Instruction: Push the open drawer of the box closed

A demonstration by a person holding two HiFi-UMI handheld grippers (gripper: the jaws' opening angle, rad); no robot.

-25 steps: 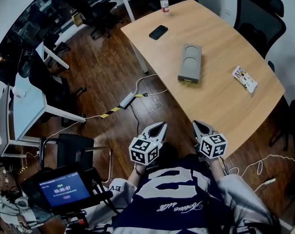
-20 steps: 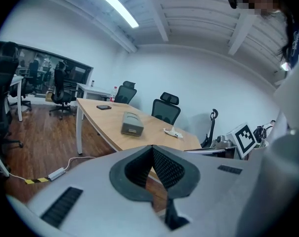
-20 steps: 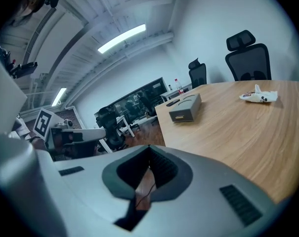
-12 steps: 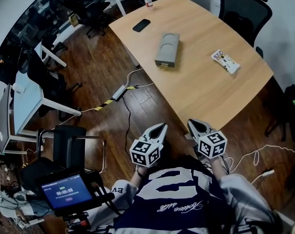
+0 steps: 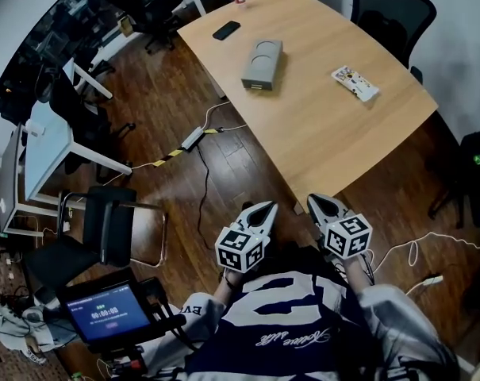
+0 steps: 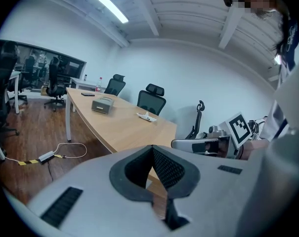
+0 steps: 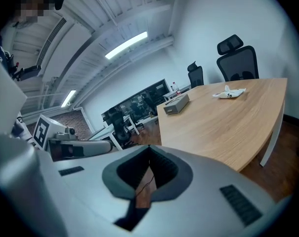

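Left claw point(image 5: 268, 206) and right claw point(image 5: 313, 201), each a grey two-jaw tool carrying a black-and-white marker cube, hover side by side in front of the person's chest, near the closest corner of the long light wooden bench point(image 5: 327, 145) and touching nothing. In its own view, each claw has its dark padded jaws pressed together at the tips, with nothing between them. A grey rectangular box point(image 5: 263, 60) with two round hollows in its top lies on the far half of the bench, well apart from both claws. Its short end is turned toward the person, and the drawer is too small to tell how far it stands out. Beyond the box lies a black phone point(image 5: 226, 30). A white printed packet point(image 5: 355, 82) lies to the box's right.
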